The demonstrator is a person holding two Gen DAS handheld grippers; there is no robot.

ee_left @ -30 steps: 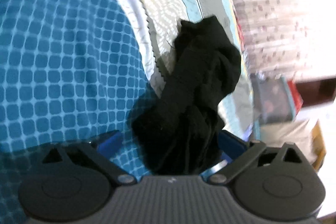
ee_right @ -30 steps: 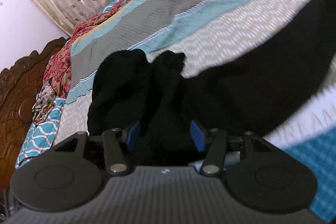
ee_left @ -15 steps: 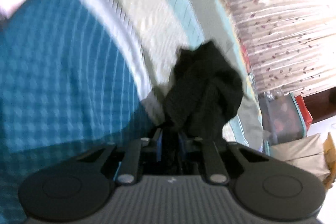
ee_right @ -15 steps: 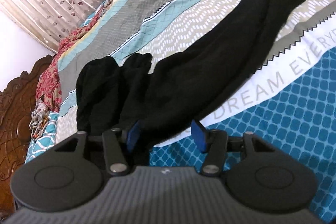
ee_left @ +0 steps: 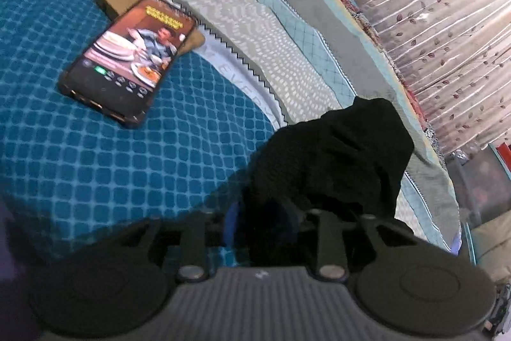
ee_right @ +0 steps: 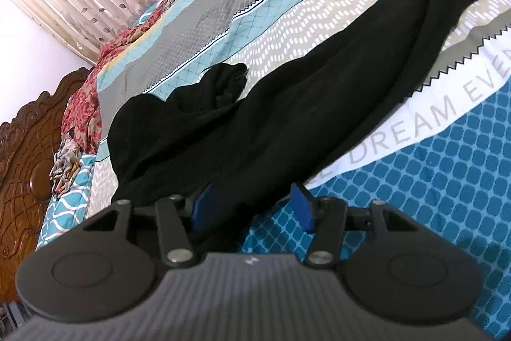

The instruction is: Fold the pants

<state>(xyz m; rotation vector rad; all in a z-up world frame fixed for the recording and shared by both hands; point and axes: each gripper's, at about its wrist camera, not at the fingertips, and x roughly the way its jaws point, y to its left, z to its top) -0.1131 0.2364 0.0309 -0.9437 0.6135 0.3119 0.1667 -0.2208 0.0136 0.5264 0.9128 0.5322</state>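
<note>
While the black pants (ee_right: 319, 91) lie stretched across the bed (ee_right: 447, 181), the left gripper (ee_left: 263, 222), fingers just reopening, pinches a bunched end; right gripper (ee_right: 252, 206) half-open, astride fabric.

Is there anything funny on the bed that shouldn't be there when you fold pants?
Yes. A phone with its screen lit lies on the blue checked part of the bedspread, resting partly on a brown card. It is not clothing and sits in the folding space. The black pants are also bunched up at one end instead of lying flat.
</note>
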